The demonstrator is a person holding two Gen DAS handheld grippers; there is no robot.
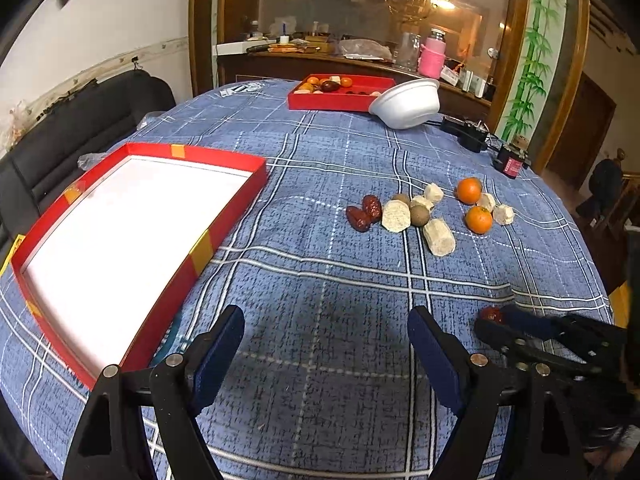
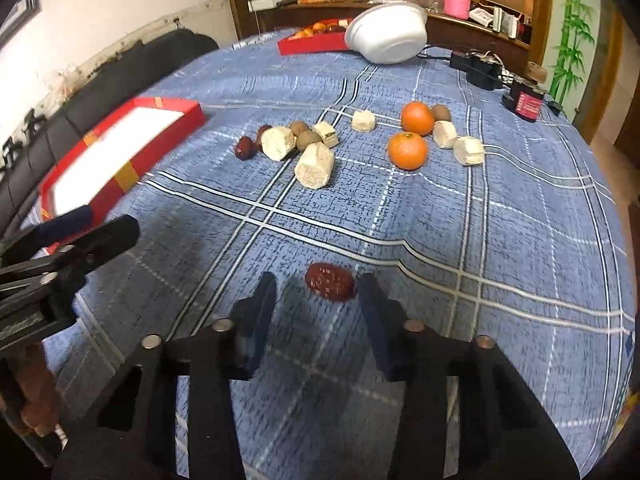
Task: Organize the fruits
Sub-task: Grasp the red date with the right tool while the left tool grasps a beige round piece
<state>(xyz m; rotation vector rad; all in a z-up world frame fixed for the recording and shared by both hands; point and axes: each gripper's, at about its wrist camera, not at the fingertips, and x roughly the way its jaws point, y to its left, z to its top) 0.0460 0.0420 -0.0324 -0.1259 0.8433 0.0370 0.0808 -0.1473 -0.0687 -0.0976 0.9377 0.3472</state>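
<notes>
A pile of fruit lies mid-table: two oranges [image 1: 469, 190] [image 2: 407, 150], red dates [image 1: 363, 213], brown longans [image 1: 419, 216] and pale cut chunks [image 1: 439, 237] [image 2: 315, 166]. An empty red box lid with a white inside [image 1: 120, 240] [image 2: 120, 148] lies at the left. My left gripper [image 1: 326, 340] is open and empty over bare cloth. My right gripper [image 2: 318, 300] is open, with a single red date [image 2: 330, 281] lying on the cloth between its fingertips. The right gripper also shows in the left wrist view [image 1: 496, 322], with that date [image 1: 491, 314] at its tips.
The round table has a blue plaid cloth [image 1: 320, 280]. A second red tray holding fruit [image 1: 340, 94] and a tipped white foam bowl [image 1: 406, 104] stand at the far side. Black chargers and cables [image 1: 480, 140] lie at the far right. A dark sofa [image 1: 80, 120] is at the left.
</notes>
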